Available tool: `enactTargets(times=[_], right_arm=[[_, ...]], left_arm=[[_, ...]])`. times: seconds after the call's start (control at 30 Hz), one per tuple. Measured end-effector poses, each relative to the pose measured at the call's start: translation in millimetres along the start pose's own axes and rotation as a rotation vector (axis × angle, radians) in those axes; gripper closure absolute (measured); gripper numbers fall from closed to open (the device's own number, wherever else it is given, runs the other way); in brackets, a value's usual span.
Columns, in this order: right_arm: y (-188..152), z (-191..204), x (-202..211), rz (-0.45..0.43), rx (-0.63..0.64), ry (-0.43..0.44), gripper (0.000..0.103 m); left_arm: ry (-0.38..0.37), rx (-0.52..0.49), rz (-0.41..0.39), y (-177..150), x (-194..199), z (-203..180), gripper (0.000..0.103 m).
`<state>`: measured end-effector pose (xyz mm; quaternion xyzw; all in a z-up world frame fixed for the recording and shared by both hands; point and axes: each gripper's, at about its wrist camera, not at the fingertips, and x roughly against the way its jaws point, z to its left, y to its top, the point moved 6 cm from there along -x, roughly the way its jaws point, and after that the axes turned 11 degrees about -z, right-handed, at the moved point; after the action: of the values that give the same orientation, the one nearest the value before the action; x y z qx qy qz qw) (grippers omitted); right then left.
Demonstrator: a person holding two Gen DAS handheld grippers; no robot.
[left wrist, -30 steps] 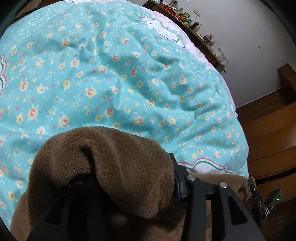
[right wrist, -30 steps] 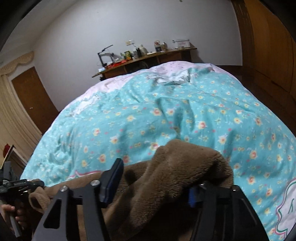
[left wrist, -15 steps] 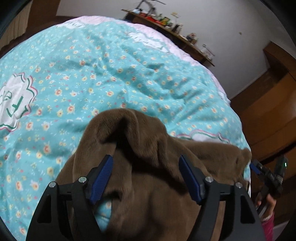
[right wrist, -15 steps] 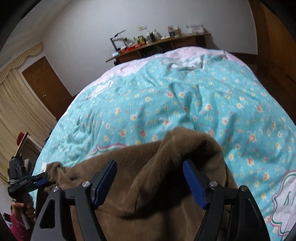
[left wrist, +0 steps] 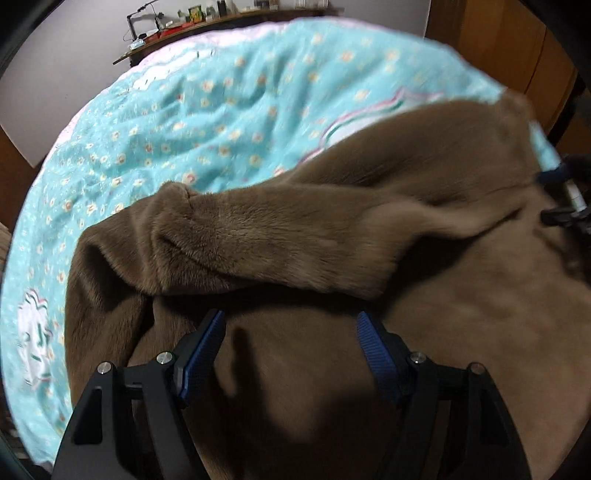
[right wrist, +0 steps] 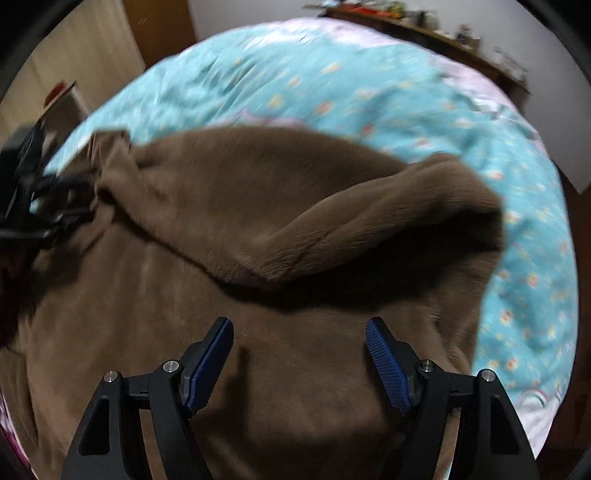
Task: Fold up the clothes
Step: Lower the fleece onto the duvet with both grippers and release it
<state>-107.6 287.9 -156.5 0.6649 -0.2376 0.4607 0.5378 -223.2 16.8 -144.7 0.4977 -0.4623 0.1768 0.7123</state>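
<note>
A: where's the fuzzy brown fleece garment [left wrist: 332,236]?
B: Lying on the turquoise floral quilt [left wrist: 221,103] — folded edge up top. Left gripper [left wrist: 291,354] and right gripper [right wrist: 299,354] both released, quilt free beyond.

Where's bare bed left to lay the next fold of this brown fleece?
Free: the floral quilt beyond the brown fleece, up to the pink sheet below the wooden shelf. Crowded: the near edge, under fleece and both open grippers, left gripper, right gripper.
</note>
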Motion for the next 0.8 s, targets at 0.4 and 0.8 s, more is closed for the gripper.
enactTargets(times=[0.4, 0.8], right_arm=[[64, -19, -37, -0.147, 0.025, -0.136, 0.027], [117, -49, 11, -0.463, -0.147, -0.244, 0.027]], left_arm=[[-0.013, 0.230, -0.163, 73, -21, 49, 0.026], [-0.055, 0.398, -0.272, 102, -16, 73, 0.026]])
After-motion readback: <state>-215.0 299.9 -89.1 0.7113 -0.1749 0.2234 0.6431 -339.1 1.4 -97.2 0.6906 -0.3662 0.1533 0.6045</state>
